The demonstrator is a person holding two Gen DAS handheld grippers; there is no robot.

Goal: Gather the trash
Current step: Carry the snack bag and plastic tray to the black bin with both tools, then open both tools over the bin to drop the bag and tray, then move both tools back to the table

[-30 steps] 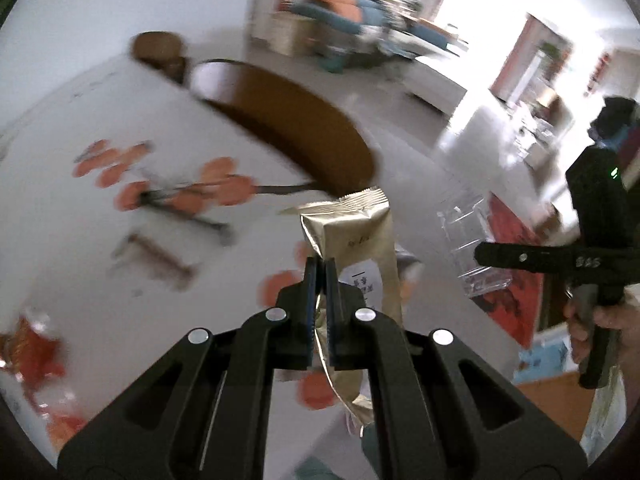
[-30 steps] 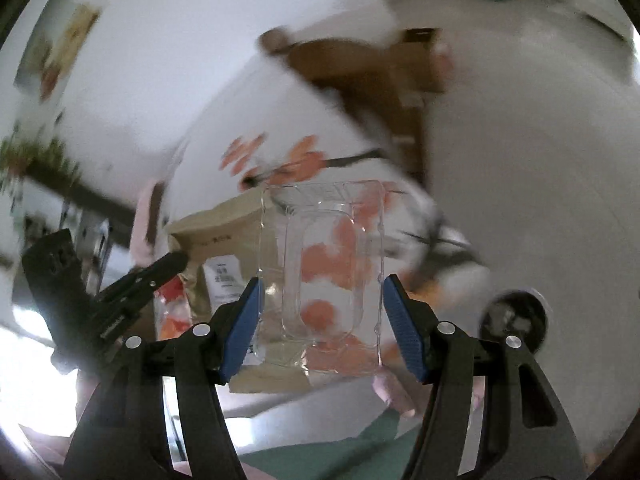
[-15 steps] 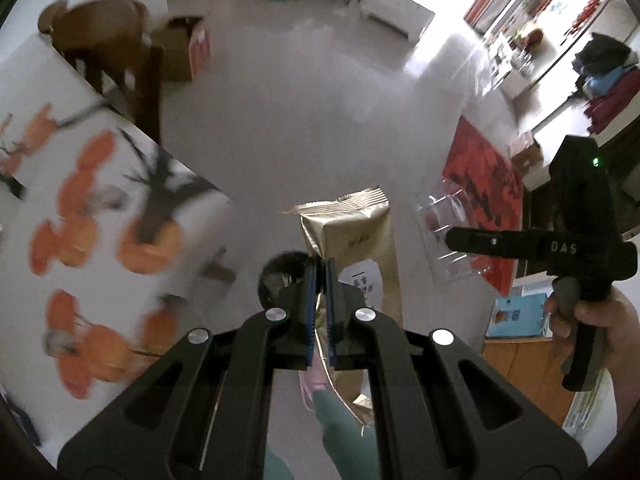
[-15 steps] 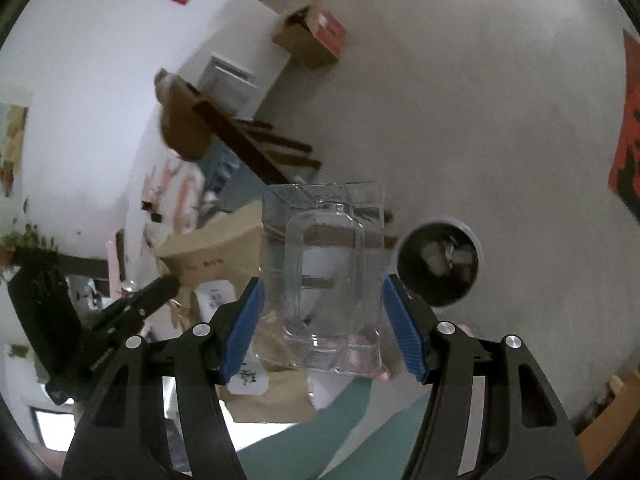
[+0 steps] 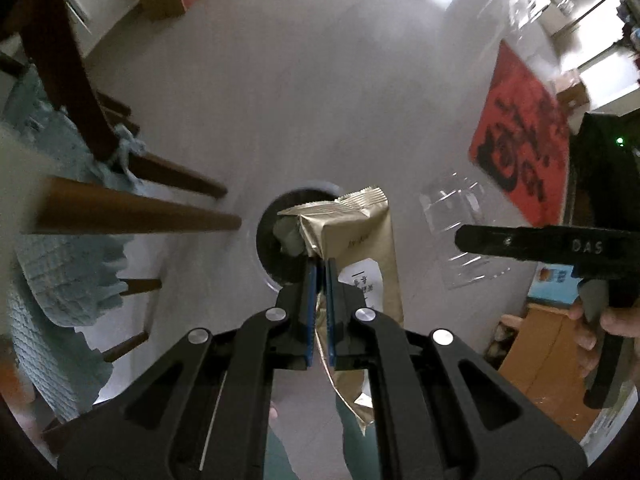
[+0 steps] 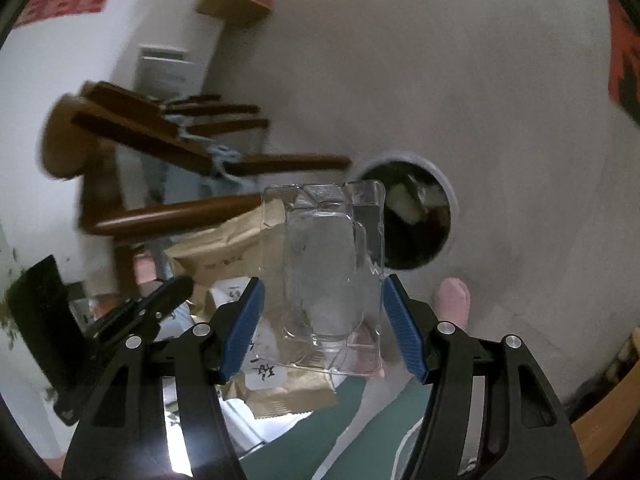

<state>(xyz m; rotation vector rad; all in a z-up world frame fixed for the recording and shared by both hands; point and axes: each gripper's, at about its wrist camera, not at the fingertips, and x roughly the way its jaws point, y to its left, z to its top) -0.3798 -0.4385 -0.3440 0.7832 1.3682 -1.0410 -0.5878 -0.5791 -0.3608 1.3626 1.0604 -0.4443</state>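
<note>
Left gripper point(image 5: 319, 280): jaws pinched nearly together on the gold pouch point(image 5: 360, 248), which hangs upright over the floor, its top edge overlapping the bin point(image 5: 280, 236) in this view
Right gripper point(image 6: 322, 320): jaws spread wide but clamped on both sides of the clear tray point(image 6: 324, 264), held flat-on to the camera
Bin: round, dark inside, standing on the floor near the chair legs point(image 5: 136, 212); scraps already lie in it, seen from the right wrist point(image 6: 412, 216)
Done: both pieces of trash are picked up and carried above the floor, close to the bin
Left: neither piece is in the bin yet; my read is both need lining up over the opening, then letting go
Risk: the tray looks light and slippery, so it may glance off the rim
Unknown: whether more trash waits elsewhere, cannot tell
</note>
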